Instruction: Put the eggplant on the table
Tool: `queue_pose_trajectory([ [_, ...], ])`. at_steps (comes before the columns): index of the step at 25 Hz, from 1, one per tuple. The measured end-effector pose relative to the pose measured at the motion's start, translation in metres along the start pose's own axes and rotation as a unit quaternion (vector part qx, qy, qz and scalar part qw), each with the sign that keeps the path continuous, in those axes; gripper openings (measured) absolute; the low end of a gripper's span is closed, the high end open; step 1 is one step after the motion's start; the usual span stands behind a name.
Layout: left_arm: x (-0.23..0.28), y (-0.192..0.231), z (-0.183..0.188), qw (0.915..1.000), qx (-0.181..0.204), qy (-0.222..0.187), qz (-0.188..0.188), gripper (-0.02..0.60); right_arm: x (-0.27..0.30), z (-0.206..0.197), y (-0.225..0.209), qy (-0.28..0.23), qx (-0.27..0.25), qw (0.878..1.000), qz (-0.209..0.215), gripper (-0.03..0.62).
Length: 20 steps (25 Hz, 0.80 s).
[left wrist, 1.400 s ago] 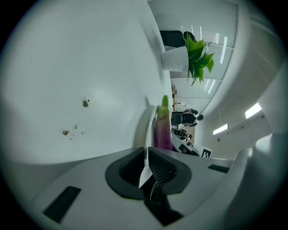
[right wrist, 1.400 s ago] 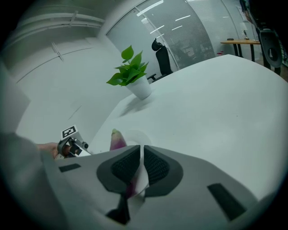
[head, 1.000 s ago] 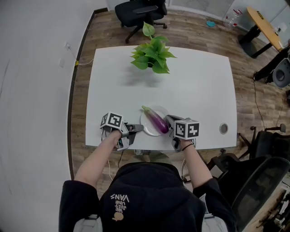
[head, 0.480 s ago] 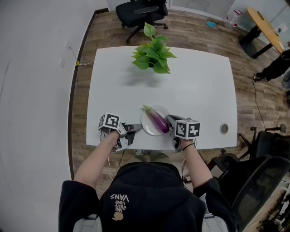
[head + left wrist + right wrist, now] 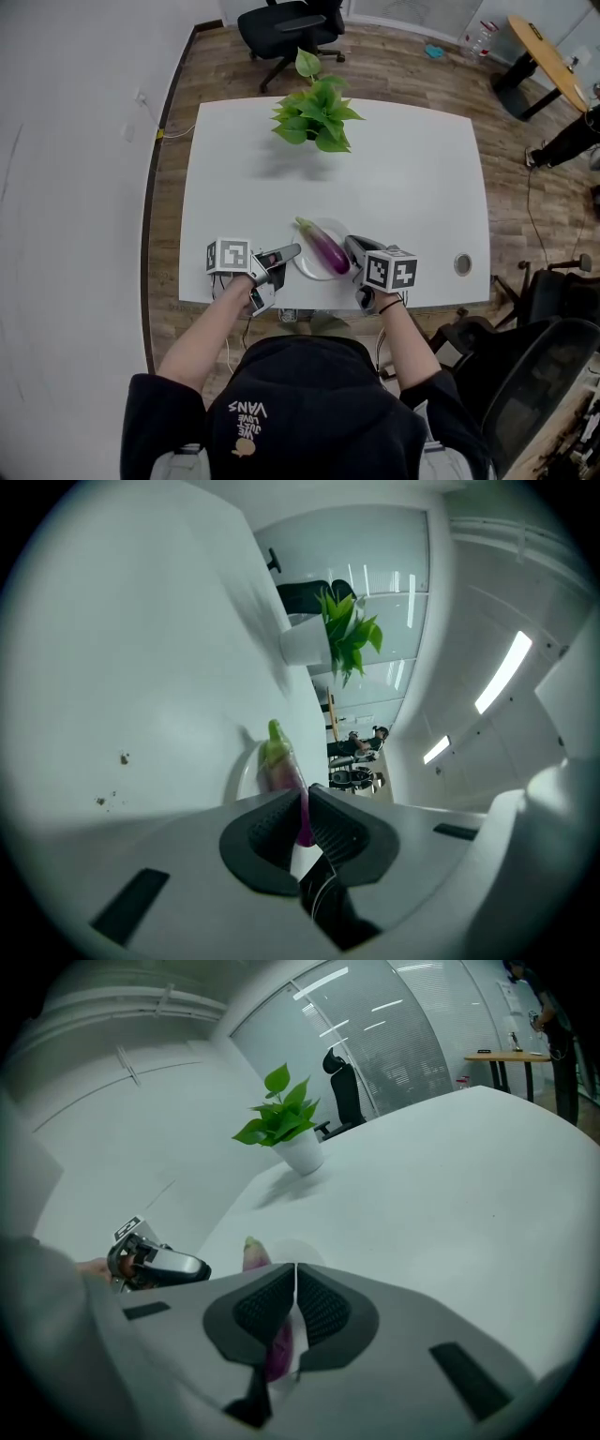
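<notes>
Since a second ago, the left tongs (image 5: pixel 289 251) have swung in toward the plate (image 5: pixel 307 267), their tips now just at its left rim; the right tongs (image 5: pixel 352 246) sit about where they were.

Seen from the head, the eggplant (image 5: pixel 326 251) lies slantwise on the white plate, near the middle of the surface's (image 5: pixel 403 178) near edge, with its green stem toward the far left and its purple end toward the right tongs. A leafy potted plant (image 5: pixel 314 112) stands by the far edge, and a black office chair (image 5: pixel 286 23) stands on the floor beyond it.

The left gripper view is rolled on its side. The left tongs (image 5: pixel 302 794) are drawn almost together, with only a thin slit between them and nothing gripped. The eggplant (image 5: pixel 279 761) shows through and above that slit, lying apart on the plate (image 5: pixel 242 775) just ahead. The plant (image 5: pixel 349 635) stands farther off on the surface (image 5: pixel 141 667).

The right gripper view shows the right tongs (image 5: pixel 294 1269) pressed together and empty. The eggplant (image 5: pixel 253 1252) peeks out beside and under them, the left tongs (image 5: pixel 155 1265) are off to the left, and the plant (image 5: pixel 281 1115) stands far across the surface (image 5: pixel 422 1176).
</notes>
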<state>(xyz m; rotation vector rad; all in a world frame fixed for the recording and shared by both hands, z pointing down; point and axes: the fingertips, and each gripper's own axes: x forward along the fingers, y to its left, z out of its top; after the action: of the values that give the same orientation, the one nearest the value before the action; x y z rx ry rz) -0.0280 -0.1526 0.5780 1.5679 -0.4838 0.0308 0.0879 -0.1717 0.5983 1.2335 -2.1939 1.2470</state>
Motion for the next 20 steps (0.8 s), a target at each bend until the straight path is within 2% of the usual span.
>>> queue_pose_trajectory([
  [4,-0.001,-0.024,0.011,0.9976,0.051,-0.044,-0.018,0.031,-0.008,0.011,0.012,-0.023,-0.01,1.0,0.012,0.025],
  [9,-0.006,-0.057,0.018,0.9873,0.123,-0.091,-0.043,0.021,-0.029,0.03,0.033,-0.077,-0.051,0.995,0.028,0.025],
  [16,-0.018,-0.081,0.013,0.9664,0.228,-0.116,-0.025,0.014,-0.062,0.043,0.068,-0.134,-0.12,0.983,0.042,0.025],
  [20,-0.024,-0.092,0.008,0.9507,0.288,-0.114,-0.008,0.012,-0.078,0.045,0.08,-0.152,-0.147,0.977,0.041,0.025],
])
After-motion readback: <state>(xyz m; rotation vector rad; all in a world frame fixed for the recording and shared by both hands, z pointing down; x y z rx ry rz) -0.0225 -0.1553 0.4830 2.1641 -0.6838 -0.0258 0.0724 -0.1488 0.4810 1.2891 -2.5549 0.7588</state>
